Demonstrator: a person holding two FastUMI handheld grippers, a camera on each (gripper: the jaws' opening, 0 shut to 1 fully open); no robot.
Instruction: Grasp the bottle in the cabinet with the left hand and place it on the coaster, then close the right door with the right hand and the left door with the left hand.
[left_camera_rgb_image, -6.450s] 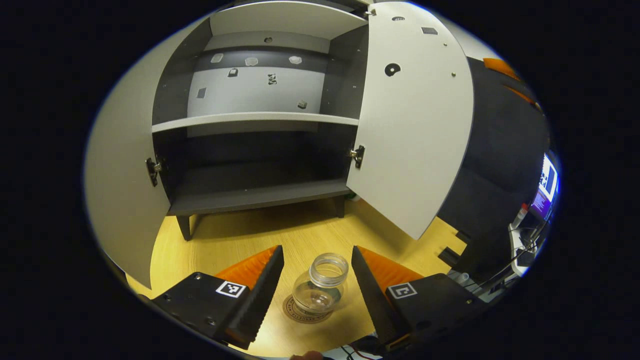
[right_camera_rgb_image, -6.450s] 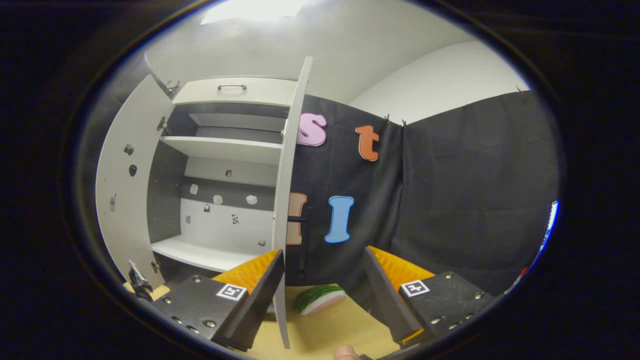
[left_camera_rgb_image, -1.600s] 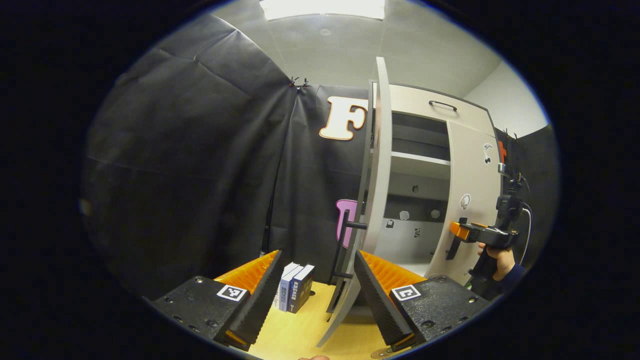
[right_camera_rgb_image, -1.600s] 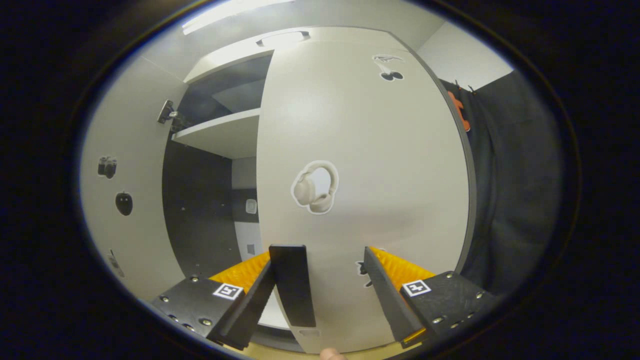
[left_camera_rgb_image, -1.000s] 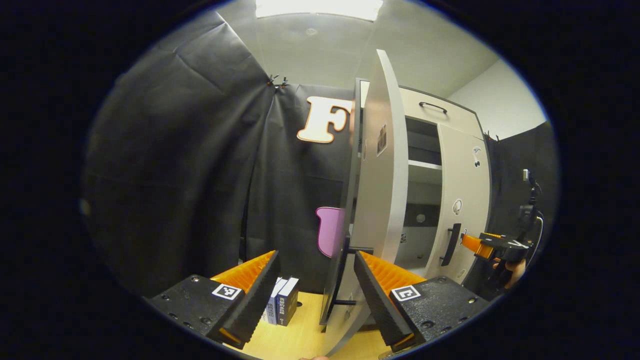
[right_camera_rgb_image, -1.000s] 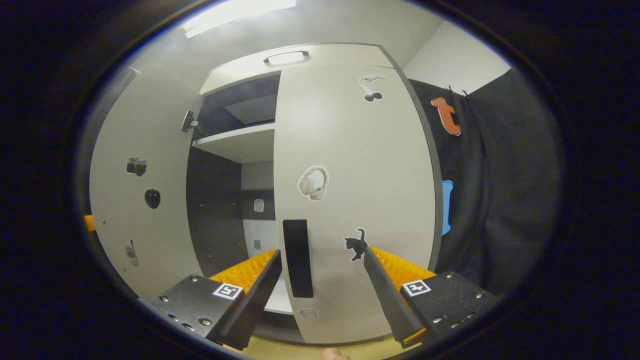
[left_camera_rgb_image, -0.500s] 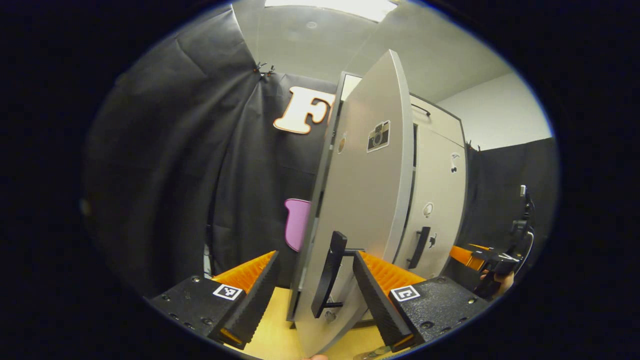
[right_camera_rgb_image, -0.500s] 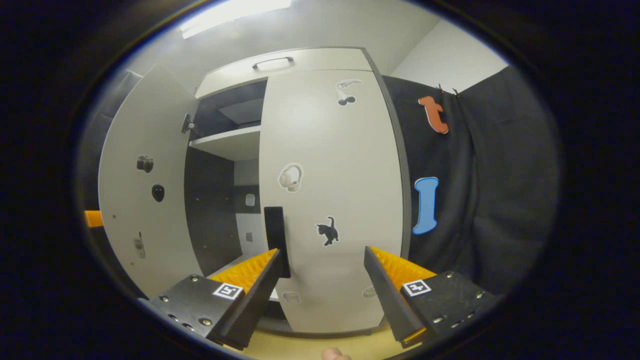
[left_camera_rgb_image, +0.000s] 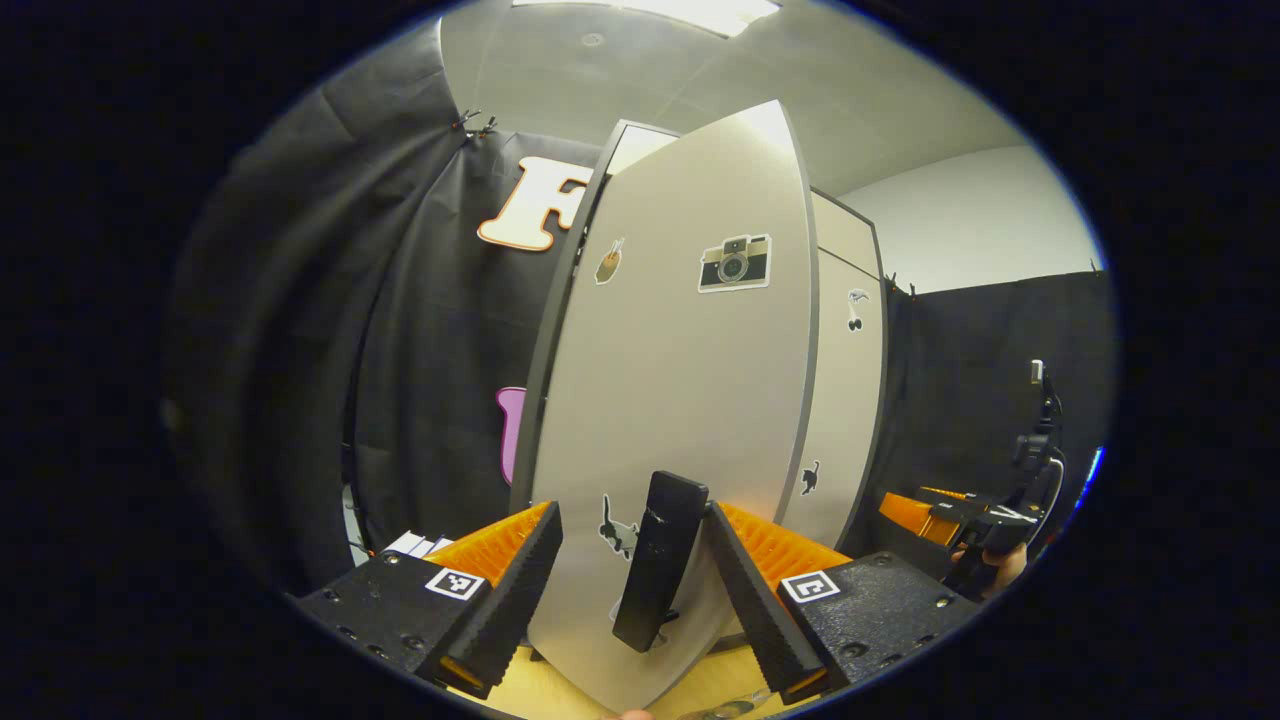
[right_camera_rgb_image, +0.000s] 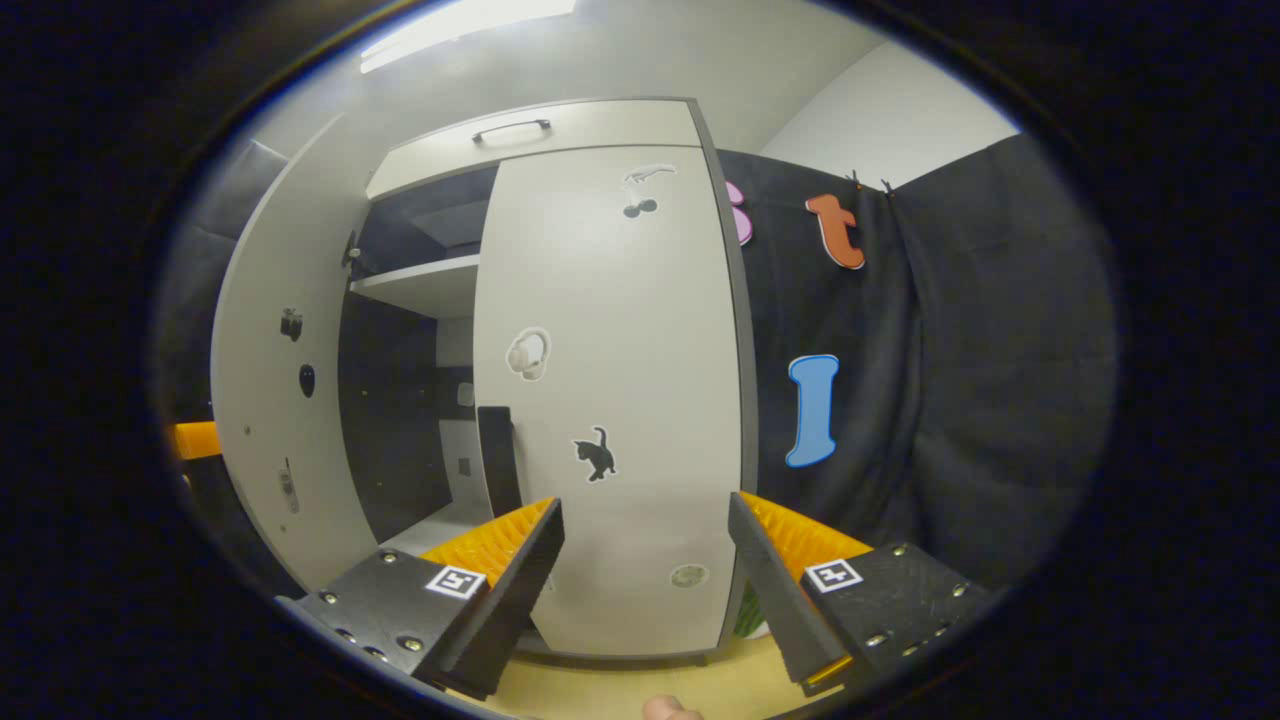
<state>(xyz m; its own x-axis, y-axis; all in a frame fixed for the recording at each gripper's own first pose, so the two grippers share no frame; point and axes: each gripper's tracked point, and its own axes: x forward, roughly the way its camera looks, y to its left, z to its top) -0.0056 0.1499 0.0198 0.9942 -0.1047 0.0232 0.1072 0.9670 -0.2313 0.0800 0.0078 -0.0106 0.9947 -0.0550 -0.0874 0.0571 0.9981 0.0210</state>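
Both grippers gape empty: left gripper (left_camera_rgb_image: 628, 590) frames the smooth left door's (left_camera_rgb_image: 680, 400) flat black handle (left_camera_rgb_image: 658, 560); right gripper (right_camera_rgb_image: 645, 580) faces the shut right door (right_camera_rgb_image: 610, 400).

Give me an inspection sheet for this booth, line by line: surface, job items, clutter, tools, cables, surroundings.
Surface: wooden table, a bare strip showing below the cabinet.
Job's things: right door looks shut; left door partly open, shelf showing in the gap; bottle and coaster nothing seen.
Clutter: white items low beside the cabinet, too small to identify.
Grippers: left tool open, door handle between its fingers; right tool open, empty, facing the right door.
Cables: nothing seen.
Surroundings: black cloth wall, ceiling light.
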